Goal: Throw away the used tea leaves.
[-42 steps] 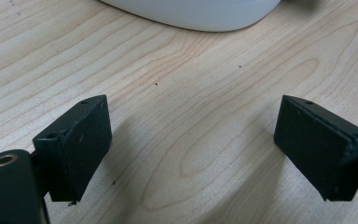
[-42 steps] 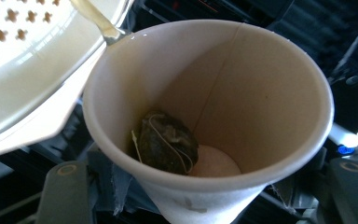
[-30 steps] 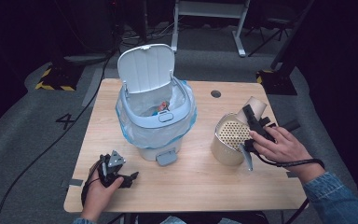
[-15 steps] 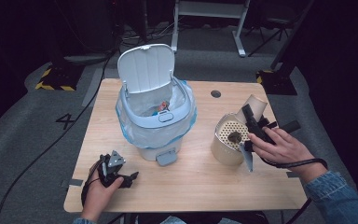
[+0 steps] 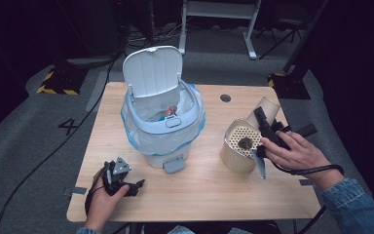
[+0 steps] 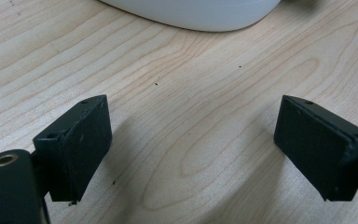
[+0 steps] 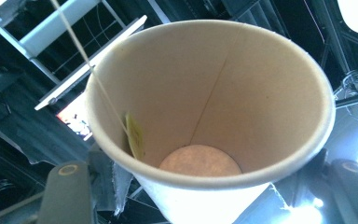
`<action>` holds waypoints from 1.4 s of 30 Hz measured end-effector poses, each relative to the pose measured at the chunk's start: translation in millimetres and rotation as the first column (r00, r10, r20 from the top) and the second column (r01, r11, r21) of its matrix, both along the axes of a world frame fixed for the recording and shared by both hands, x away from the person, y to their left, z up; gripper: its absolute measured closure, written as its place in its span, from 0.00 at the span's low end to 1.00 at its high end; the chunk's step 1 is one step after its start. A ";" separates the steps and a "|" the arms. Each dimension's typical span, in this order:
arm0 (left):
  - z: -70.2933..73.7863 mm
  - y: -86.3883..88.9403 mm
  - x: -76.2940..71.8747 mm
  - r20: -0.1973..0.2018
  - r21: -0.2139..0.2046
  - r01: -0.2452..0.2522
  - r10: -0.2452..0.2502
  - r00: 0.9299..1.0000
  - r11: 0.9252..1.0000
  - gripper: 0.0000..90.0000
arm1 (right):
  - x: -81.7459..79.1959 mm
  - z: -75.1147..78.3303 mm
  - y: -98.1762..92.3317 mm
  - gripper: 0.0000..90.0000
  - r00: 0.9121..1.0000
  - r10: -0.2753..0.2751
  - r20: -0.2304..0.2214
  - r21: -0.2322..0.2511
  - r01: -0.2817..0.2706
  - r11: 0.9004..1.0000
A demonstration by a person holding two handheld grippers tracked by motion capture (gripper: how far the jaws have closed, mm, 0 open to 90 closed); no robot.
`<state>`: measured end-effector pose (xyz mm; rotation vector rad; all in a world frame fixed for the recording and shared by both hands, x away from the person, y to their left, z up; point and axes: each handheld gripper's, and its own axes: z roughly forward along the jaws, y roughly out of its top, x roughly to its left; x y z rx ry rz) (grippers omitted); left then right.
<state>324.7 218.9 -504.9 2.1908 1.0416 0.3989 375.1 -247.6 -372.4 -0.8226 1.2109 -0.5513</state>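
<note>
- right gripper (image 5: 268,127) clamped on a paper cup (image 5: 265,106); in the right gripper view the cup (image 7: 205,107) sits between the jaws, mouth toward the camera, inside looks empty but for a yellow tag (image 7: 134,135) on a thin string (image 7: 81,51) at the inner wall.
- high view: cup tilted, its long axis slanting up and away from the hand, base end high, mouth end low over the strainer canister (image 5: 241,145); a dark lump (image 5: 246,143) lies on the perforated top.
- open bin (image 5: 163,122), lid up, stands left of the cup, between the two hands; right hand (image 5: 294,153) is the nearer one to cup and canister.
- left gripper (image 5: 121,180) rests on the table (image 5: 209,190) near the front left edge, jaws spread wide, nothing between them; bin base (image 6: 191,11) just ahead.
- judgement: next move turns on swinging the cup leftward to the bin.
</note>
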 end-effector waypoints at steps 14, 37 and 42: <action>-0.1 -0.1 -0.1 -0.001 -0.002 -0.001 0.001 1.000 1.000 0.13 | -0.1 35.3 4.4 0.36 0.999 0.004 0.047 0.018 -0.005 1.000; -0.1 -0.1 -0.1 -0.001 -0.002 -0.001 0.001 1.000 1.000 0.13 | 1.9 65.1 9.5 0.35 0.998 0.001 0.063 0.091 -0.006 0.996; 0.0 0.0 0.0 0.000 0.000 0.000 0.000 1.000 1.000 0.13 | 3.2 54.1 11.4 0.35 1.000 0.015 0.015 0.100 -0.017 0.995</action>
